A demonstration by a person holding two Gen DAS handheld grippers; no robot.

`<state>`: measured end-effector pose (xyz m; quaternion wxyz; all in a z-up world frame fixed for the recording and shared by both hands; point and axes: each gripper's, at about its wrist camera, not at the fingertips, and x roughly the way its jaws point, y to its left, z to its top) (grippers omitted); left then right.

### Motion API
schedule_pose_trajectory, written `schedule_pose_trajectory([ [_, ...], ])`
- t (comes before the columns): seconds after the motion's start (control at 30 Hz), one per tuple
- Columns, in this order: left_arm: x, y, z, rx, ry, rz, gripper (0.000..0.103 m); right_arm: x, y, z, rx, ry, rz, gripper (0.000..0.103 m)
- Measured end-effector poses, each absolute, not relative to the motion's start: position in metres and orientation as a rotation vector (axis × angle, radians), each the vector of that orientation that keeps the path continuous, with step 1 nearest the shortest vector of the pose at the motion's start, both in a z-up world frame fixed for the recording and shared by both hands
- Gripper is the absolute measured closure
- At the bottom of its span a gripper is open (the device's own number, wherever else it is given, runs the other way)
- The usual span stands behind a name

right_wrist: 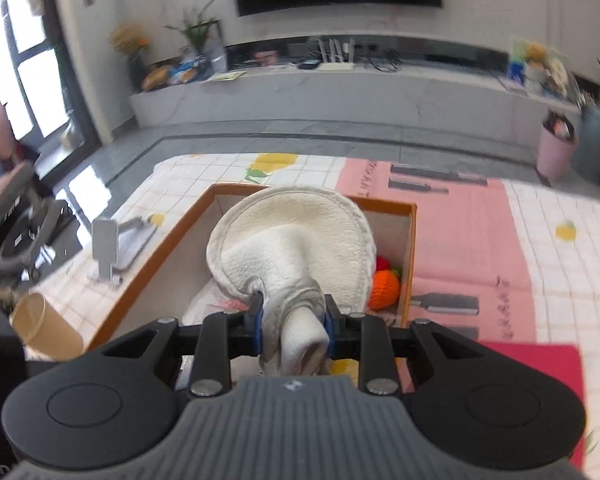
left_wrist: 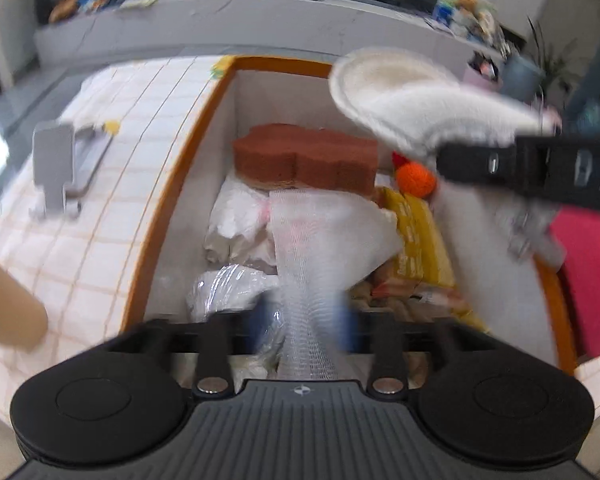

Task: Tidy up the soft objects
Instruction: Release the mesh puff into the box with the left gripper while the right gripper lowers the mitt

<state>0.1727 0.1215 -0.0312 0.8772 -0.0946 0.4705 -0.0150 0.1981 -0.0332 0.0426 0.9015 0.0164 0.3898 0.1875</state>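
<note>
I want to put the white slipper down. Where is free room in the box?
The orange-rimmed box is crowded: brown sponge, white mesh cloth, plastic bags and yellow packet cover its floor. Bare tablecloth lies between box and phone stand.

sponge [left_wrist: 306, 160] in box [left_wrist: 172, 200], cup [left_wrist: 8, 304] left

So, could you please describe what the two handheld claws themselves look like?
Both look alike: the left claw and right claw have matte black bodies with two round discs, a ribbed grey centre panel bearing a small emblem, black linkage bars with silver pivots, and blue-padded fingers. No cables or sleeves show.
</note>
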Motion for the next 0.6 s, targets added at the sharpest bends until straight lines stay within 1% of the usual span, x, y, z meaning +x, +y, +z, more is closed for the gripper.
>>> schedule_pose_trajectory([
  [0.03,0.172,0.125,-0.029,-0.241,0.987,-0.067,0.031,0.199,-0.033,0.041,0.038,0.820,0.384,0.077],
  [0.13,0.167,0.133,-0.019,-0.329,1.026,-0.120,0.020,0.197,-0.028,0.040,0.004,0.835,0.364,0.077],
  [0.2,0.160,0.136,-0.010,-0.350,1.041,-0.139,0.019,0.193,-0.027,0.041,-0.012,0.836,0.350,0.077],
  [0.33,0.148,0.144,0.009,-0.321,1.015,-0.122,0.019,0.189,-0.026,0.045,-0.017,0.864,0.352,0.077],
  [0.47,0.146,0.149,0.029,-0.211,0.988,-0.076,0.019,0.192,-0.016,0.040,-0.053,0.929,0.355,0.074],
  [0.6,0.140,0.150,0.033,-0.122,0.961,-0.010,0.018,0.199,-0.005,0.028,-0.112,0.976,0.301,0.074],
])
